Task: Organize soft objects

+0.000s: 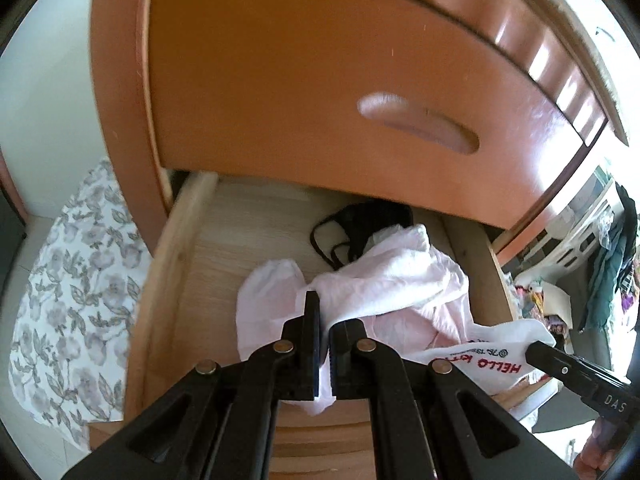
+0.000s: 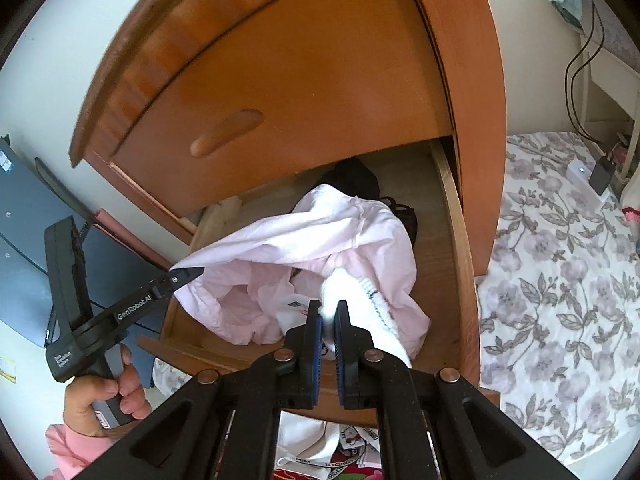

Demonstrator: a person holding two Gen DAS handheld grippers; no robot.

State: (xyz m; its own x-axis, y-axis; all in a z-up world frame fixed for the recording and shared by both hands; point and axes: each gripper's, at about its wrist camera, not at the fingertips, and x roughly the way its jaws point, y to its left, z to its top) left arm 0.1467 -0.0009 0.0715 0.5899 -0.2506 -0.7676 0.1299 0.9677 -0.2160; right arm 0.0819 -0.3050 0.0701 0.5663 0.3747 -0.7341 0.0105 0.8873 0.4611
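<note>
Hanging over the open drawer (image 2: 452, 216) of the wooden nightstand (image 2: 320, 60), the pale pink garment (image 2: 320, 236) is pinched at one edge by the closed left tool (image 2: 188, 274). The right tool (image 2: 328, 320) is closed on a white sock (image 2: 372, 300).

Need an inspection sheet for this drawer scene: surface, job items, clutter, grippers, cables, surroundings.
Surface: open light-wood drawer of an orange-brown wooden cabinet; the drawer above is shut.
Job's things: crumpled pale pink cloth garment in the drawer; white cloth with red HELLO print at its front edge; white sock.
Clutter: black strappy item at the drawer's back.
Grippers: left gripper shut on the pink garment's edge; right gripper shut on white fabric.
Cables: black cables hang down the wall to a black adapter.
Surroundings: floral bedsheet beside the cabinet.
</note>
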